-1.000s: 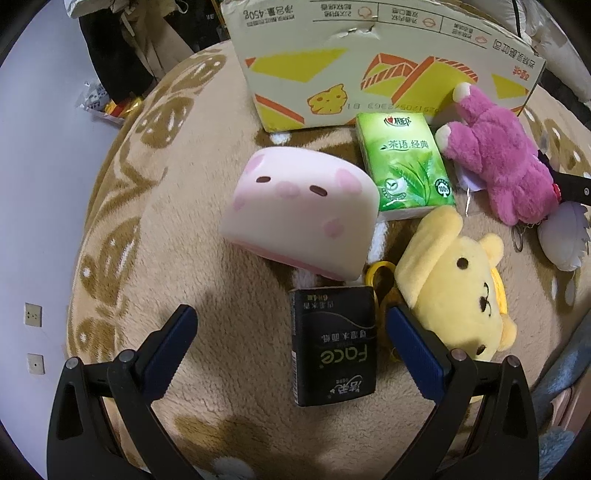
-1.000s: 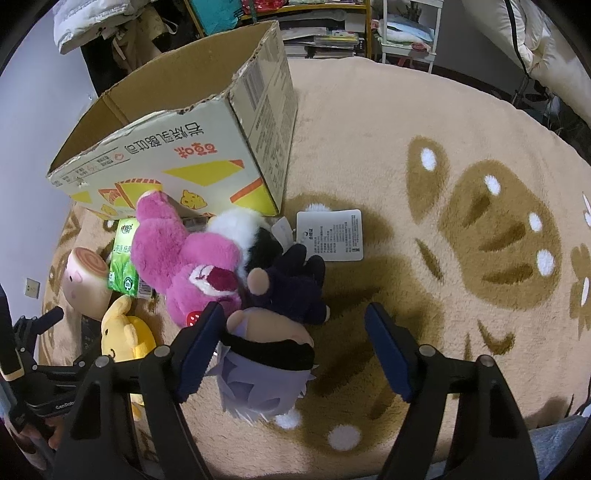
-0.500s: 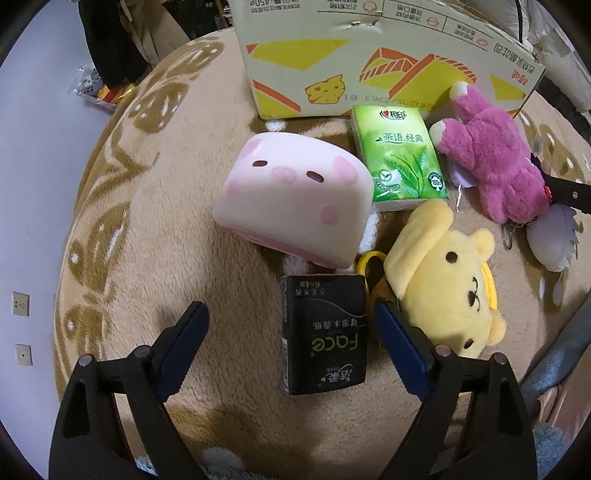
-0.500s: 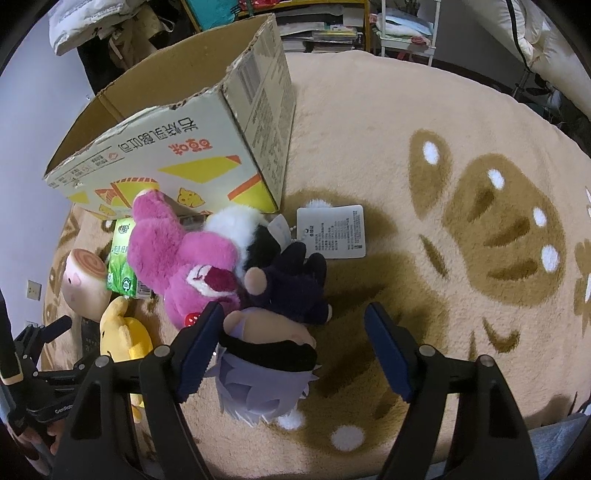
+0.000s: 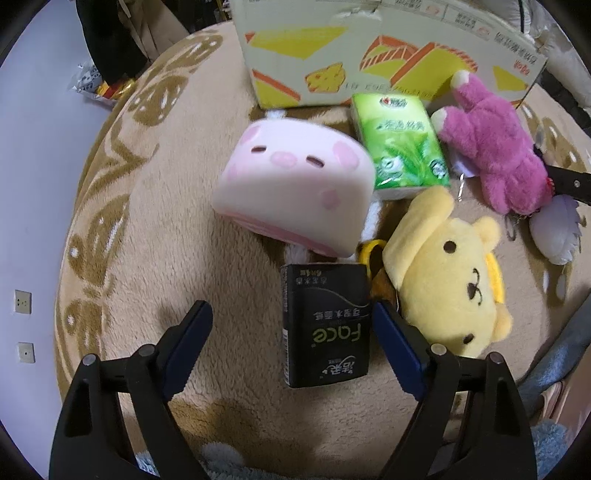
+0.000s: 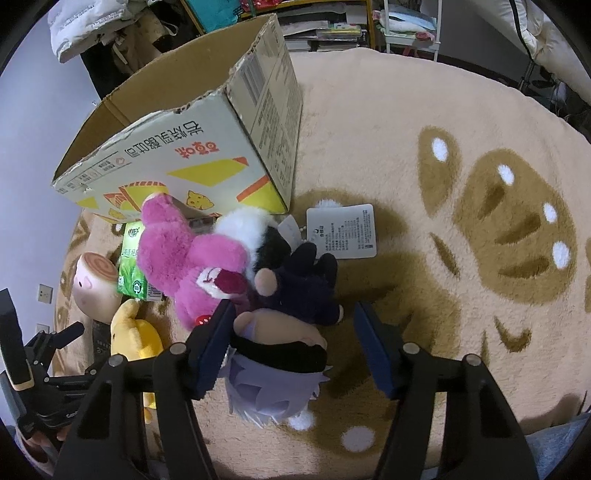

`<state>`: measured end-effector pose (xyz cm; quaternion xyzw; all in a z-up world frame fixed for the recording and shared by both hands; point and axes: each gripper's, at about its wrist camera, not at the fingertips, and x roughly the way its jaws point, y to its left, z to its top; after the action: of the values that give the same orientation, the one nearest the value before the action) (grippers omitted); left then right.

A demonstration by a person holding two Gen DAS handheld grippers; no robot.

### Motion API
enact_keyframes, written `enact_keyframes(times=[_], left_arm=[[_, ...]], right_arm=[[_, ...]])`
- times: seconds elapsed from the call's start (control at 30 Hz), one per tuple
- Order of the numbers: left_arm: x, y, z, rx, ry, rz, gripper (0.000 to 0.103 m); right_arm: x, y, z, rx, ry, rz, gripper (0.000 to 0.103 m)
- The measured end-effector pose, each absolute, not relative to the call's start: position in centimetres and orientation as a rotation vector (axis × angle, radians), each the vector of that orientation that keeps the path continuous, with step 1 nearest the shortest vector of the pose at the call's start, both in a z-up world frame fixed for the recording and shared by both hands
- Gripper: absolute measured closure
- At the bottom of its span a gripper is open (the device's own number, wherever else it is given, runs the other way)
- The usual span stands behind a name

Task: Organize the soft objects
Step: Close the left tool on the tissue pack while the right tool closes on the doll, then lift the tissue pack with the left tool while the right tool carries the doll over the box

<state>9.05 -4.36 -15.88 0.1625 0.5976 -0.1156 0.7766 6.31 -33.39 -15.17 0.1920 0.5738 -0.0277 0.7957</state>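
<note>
The left gripper (image 5: 291, 332) is closing around the black tissue pack (image 5: 327, 321), not yet pinched. The right gripper (image 6: 295, 343) is closing around the near doll (image 6: 277, 369). The yellow bear (image 5: 447, 273) just right could be snagged.

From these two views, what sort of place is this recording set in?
Most likely a lived-in bedroom or living room floor: a plush beige rug with brown leaf patterns, a cluttered bookshelf behind the cardboard box, and wall sockets low on the wall.

You get soft, even indoor light; gripper shadows fall dark on the rug (image 6: 369, 110). Fisheye bends the edges, corners black, slight motion blur.
</note>
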Motion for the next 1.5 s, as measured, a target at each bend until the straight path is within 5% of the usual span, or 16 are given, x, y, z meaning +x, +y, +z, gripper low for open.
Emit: enact_keyframes(times=[0.17,0.27,0.37,0.47,1.0,1.5], left_arm=[[9.2,-4.3,-16.2,0.338,1.312,-0.249,0.018],[9.0,-4.5,-16.5,0.341,1.329,-0.263,0.035],[8.8,-4.8,-16.9,0.369,1.34,-0.259,0.047],[8.5,-4.8,-16.6,0.361,1.33,-0.27,0.058],[8.0,-3.7,-14.3,0.302,1.265,-0.259,0.059],[6.8,-2.6,-8.4,0.169,0.977,-0.253,0.059]], right_arm=[[6.5,-33.2,-15.7,0.434,1.249,-0.064,0.034],[6.4,-33.3,-15.8,0.448,1.249,-0.056,0.034],[6.3,-33.3,-15.7,0.488,1.234,-0.003,0.057],[6.2,-33.1,-15.6,0.47,1.23,-0.002,0.058],[4.8,-34.3,-13.4,0.475,1.134,-0.017,0.065],[3.6,-32.3,-9.0,0.396,0.901,0.059,0.065]])
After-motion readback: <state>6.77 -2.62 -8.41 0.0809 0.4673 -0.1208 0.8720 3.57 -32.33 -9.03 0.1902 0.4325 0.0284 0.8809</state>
